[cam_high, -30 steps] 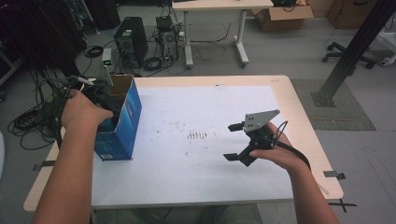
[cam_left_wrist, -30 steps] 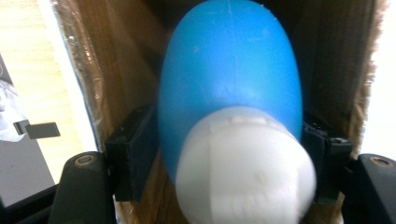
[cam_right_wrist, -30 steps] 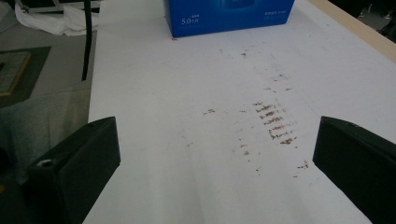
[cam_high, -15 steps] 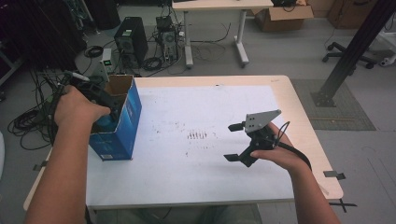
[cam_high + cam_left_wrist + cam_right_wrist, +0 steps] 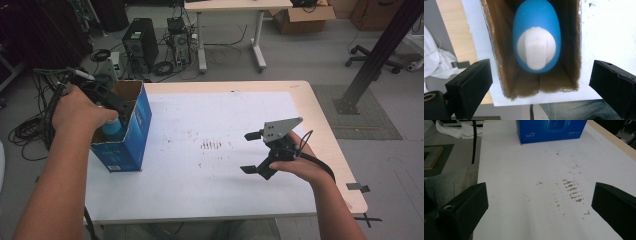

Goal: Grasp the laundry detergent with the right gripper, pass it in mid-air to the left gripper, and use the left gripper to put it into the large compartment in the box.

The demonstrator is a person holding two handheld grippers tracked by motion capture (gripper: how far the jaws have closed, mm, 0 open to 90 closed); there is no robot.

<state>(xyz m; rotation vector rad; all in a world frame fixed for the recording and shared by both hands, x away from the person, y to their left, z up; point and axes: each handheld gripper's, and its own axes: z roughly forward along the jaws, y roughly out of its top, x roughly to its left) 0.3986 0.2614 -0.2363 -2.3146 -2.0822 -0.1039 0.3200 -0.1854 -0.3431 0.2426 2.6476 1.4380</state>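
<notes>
Bottle upright inside box, at bench's left edge; left tool above it.

Pretty sure I'm working in some kind of lab or tech workshop here, not anybody's home. The floor is bare grey concrete, and there's a black PC tower just parked on it with a mess of cables snaking around. Behind my counter sits another white desk on metal legs, a cardboard box dumped on the floor, and an office chair base off to the right. A black metal post looks bolted down on a plate, maybe a camera rig, hard to tell from up here.
</notes>
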